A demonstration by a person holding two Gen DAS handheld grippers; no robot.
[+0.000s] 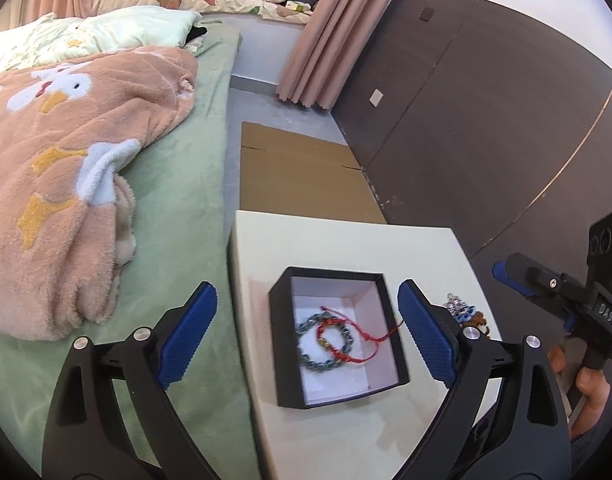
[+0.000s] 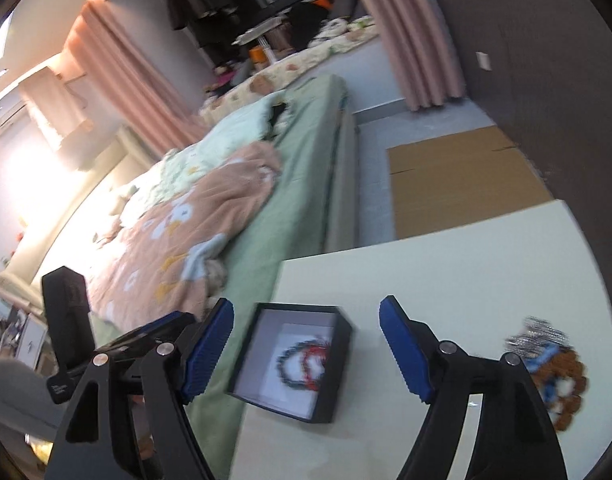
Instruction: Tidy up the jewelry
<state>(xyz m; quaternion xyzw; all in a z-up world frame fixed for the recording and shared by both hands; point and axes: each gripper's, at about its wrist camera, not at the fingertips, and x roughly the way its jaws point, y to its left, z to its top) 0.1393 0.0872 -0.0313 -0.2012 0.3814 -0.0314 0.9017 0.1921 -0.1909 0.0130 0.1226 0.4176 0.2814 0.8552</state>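
jewelry pile point(image 2: 554, 368) blurred, half behind right gripper point(image 2: 306, 352); left gripper point(image 1: 306, 336) and right both wide open, empty.

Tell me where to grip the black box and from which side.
Grip the black box across its two long side walls, coming straight down from above with jaws wide. It sits flat and lidless on the white table, rim exposed. Keep the pads outside, clear of the bracelets inside.

Both fisheye views bend straight lines and darken to black at the corners. The left wrist view is evenly lit and mostly sharp. The right wrist view is smeared by motion blur, the jewelry box point(image 2: 291, 364) soft, with blown-out glare over the bed point(image 2: 105, 184) at left.
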